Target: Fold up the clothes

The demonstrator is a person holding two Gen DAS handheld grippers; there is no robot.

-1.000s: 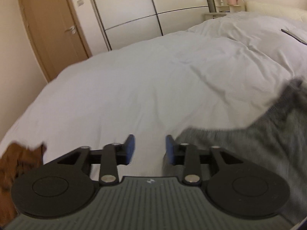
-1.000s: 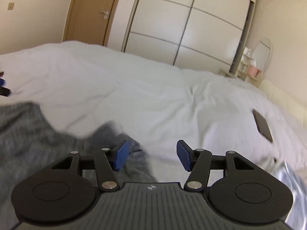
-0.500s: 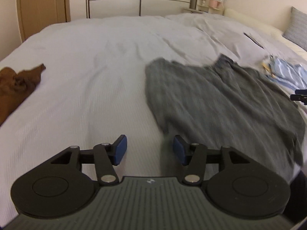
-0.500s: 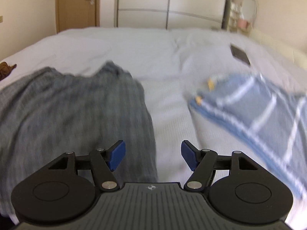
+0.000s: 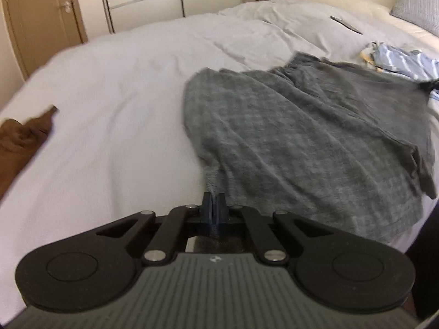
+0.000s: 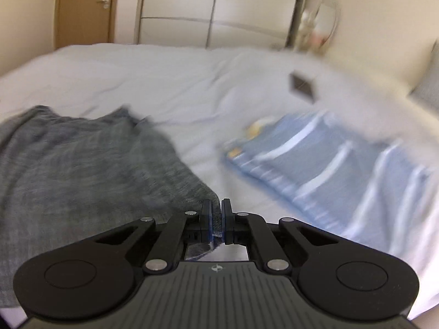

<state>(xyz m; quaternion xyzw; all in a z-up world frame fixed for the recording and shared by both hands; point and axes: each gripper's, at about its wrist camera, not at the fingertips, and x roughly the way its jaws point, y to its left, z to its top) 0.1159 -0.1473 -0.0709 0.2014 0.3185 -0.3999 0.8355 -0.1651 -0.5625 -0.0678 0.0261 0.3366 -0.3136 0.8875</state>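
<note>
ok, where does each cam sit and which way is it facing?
Left wrist: on the left tongs, looking across the white bed toward the wardrobe; tongs pinch the grey knitted garment; brown cloth at left.
Right wrist: on the right tongs, same heading; tongs pinch the garment's other near corner; blue striped cloth at right.
Shared: garment, bed, striped cloth.

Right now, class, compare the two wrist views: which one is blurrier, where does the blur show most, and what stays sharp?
Right wrist view: blurrier; the blue striped cloth and the dark flat object smear, while the right gripper stays sharp. Left wrist view: clearer, the grey garment shows its weave, slightly soft towards the edges; the left gripper is crisp. Both views bend straight lines, fisheye style.
</note>
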